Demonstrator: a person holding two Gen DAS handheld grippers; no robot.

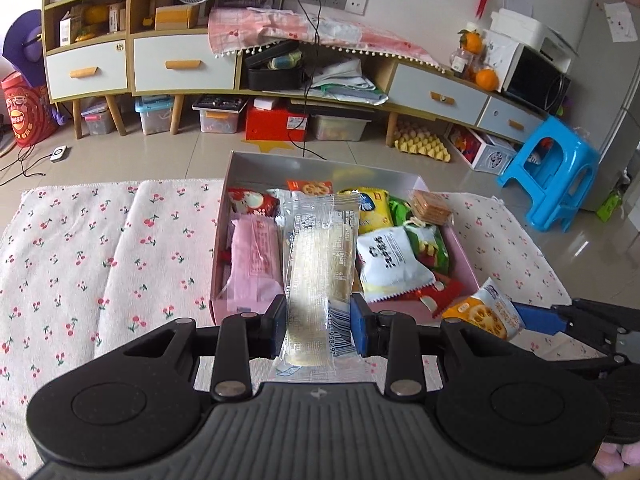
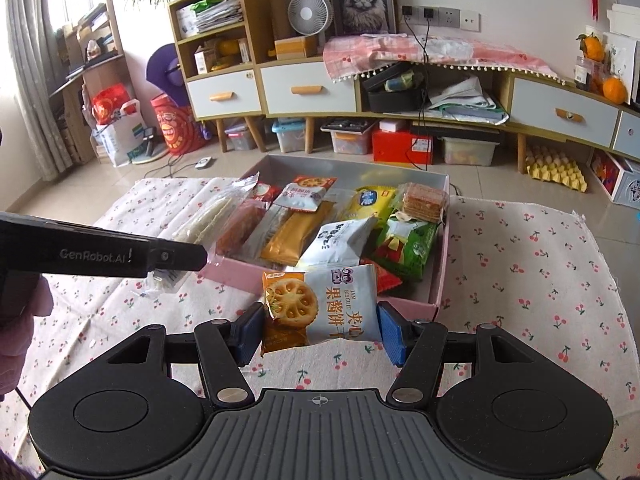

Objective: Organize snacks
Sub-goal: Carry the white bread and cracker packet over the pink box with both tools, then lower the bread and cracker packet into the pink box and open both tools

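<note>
A pink box (image 1: 460, 240) (image 2: 438, 276) with several snack packets stands on a cherry-print cloth (image 1: 120, 248) (image 2: 520, 280). My left gripper (image 1: 319, 322) is shut on a long clear packet with a pale bar (image 1: 320, 264), held over the box's near edge. From the right wrist view that same packet (image 2: 216, 216) hangs at the left beside the left gripper's arm (image 2: 100, 254). My right gripper (image 2: 320, 330) is shut on a white and orange jam biscuit packet (image 2: 320, 306) (image 1: 486, 314), just in front of the box's near wall.
Inside the box lie a pink packet (image 1: 256, 264), a white pillow packet (image 1: 388, 264), green and yellow packets and a stack of wafers (image 2: 424, 202). Beyond the cloth's far edge are tiled floor, low cabinets and a blue stool (image 1: 556, 172).
</note>
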